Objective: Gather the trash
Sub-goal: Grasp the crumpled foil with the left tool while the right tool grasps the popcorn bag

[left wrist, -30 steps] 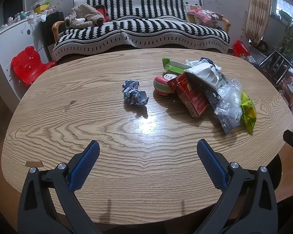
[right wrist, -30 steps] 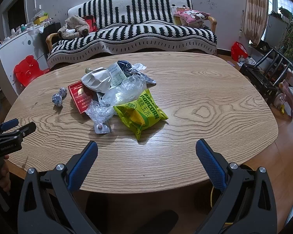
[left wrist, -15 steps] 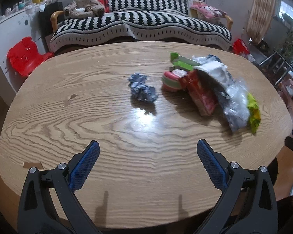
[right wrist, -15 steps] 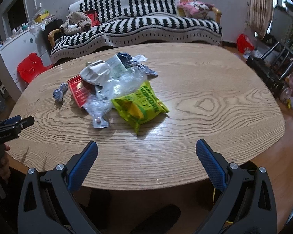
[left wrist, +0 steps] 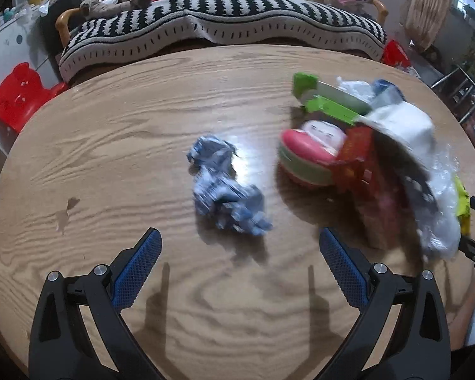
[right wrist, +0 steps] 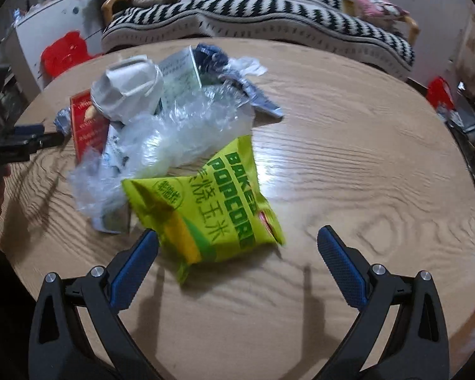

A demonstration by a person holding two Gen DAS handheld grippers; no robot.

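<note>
A crumpled blue-white paper wad lies on the wooden table, just ahead of my open, empty left gripper. A trash pile sits to its right: a pink-and-green cup, a red box, a white paper bag and clear plastic. In the right wrist view a yellow-green popcorn bag lies at the front of the pile, between the tips of my open, empty right gripper. Clear plastic, the white bag and the red box lie behind it.
A black-and-white striped sofa stands behind the table. A red plastic stool is at the left by a white cabinet. The left gripper's fingers show at the left edge of the right wrist view. Bare wood lies right of the popcorn bag.
Both grippers have moved forward over the table. The paper wad now lies close before the left gripper, and the popcorn bag sits between the right gripper's tips. Both stayed open.
</note>
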